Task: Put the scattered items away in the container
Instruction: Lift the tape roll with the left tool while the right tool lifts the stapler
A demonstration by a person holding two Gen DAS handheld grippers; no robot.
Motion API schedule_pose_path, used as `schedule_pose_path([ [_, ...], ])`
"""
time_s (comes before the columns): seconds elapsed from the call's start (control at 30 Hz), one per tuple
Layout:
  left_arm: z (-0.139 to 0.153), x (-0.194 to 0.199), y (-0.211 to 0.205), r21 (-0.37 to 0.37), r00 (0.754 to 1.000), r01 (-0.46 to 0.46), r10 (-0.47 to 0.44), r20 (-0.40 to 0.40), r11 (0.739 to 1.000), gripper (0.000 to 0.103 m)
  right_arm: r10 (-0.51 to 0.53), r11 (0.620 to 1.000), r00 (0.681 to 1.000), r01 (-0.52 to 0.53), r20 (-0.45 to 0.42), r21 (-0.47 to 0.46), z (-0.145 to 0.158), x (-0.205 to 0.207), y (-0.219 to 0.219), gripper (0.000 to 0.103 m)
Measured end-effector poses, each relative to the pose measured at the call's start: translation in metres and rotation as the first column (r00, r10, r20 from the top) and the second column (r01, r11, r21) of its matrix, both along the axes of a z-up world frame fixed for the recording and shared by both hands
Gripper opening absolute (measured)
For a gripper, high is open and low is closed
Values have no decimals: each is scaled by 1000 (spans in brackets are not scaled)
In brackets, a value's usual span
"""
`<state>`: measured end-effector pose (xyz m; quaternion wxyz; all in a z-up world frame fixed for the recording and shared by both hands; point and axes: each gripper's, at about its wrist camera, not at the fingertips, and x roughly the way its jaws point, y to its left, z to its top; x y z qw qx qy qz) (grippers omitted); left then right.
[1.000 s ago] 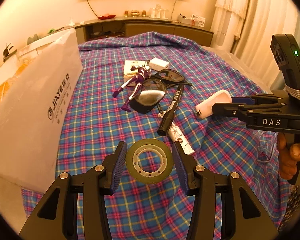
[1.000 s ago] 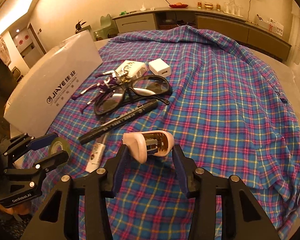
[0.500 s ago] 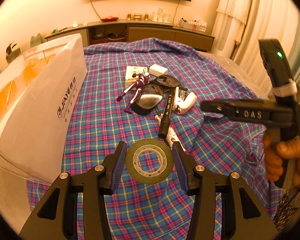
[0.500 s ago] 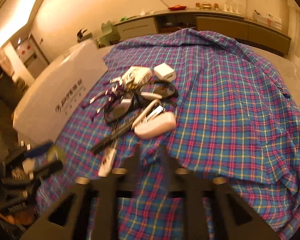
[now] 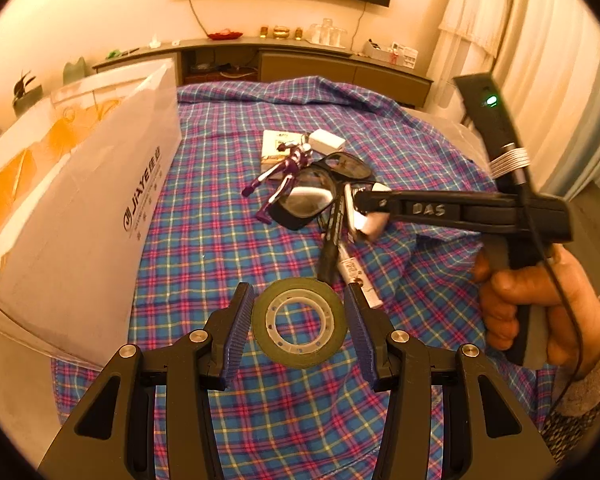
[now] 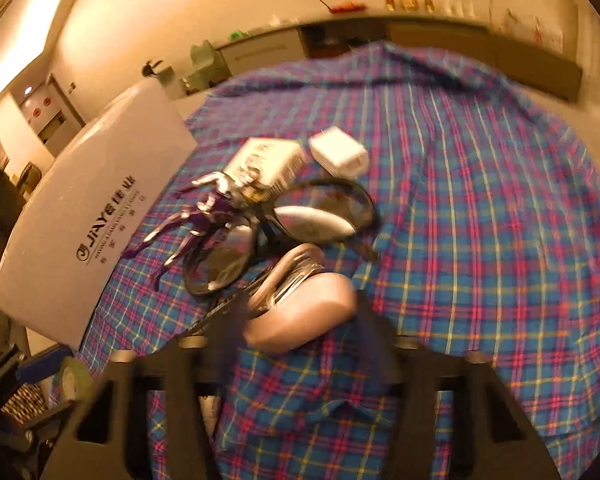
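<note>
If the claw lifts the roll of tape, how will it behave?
The roll of tape looks like a stiff ring with a hollow plastic core, so probably light. Its smooth curved edge may slip between the pads. Lying flat on the plaid cloth it stays put; on edge it would likely roll.

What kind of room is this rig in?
Likely a home living or dining room: long low wooden sideboard with glassware, pale frilled curtains, and a blue-pink plaid cloth covering the table.

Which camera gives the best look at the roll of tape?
The left wrist view: the tape roll sits sharp and whole between the left hand-held gripper's blue pads. The right wrist view shows only a blurred sliver at its lower left edge.
</note>
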<state>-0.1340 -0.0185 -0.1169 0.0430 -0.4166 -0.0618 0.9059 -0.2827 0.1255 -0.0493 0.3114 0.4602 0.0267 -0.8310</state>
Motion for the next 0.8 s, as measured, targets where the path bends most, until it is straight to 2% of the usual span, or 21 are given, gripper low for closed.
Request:
schedule_pose_path([
  [0.23, -3, 5, -1, 21, 1000, 0, 0, -1, 1000, 49, 2, 1000, 1000, -2, 1, -10, 3, 7, 0, 36],
  [0.37, 0, 7, -4, 35, 1000, -4, 4, -10, 999, 49, 27, 1000, 1000, -27, 4, -12, 2, 14, -15, 45],
  [0.43, 1, 8, -5, 40, 1000, -3, 3, -16, 999, 49, 16, 1000, 1000, -16, 26, 9, -5, 16, -21, 45],
  [0.47, 2, 9, -6, 44, 1000, -3, 4, -18, 999, 49, 5, 1000, 999, -6, 33, 16, -9, 17, -23, 44],
  [0.5, 2, 9, -7, 47, 1000, -3, 4, -19, 999, 49, -6, 1000, 1000, 5, 26, 22, -10, 19, -24, 31],
  [0.53, 2, 10, -8, 50, 1000, -3, 4, -20, 999, 49, -11, 1000, 1000, 11, 26, 24, -9, 20, -25, 28],
  [0.8, 9, 16, -15, 66, 1000, -22, 23, -21, 998, 49, -36, 999, 999, 36, 8, 10, 9, 40, -15, 28],
])
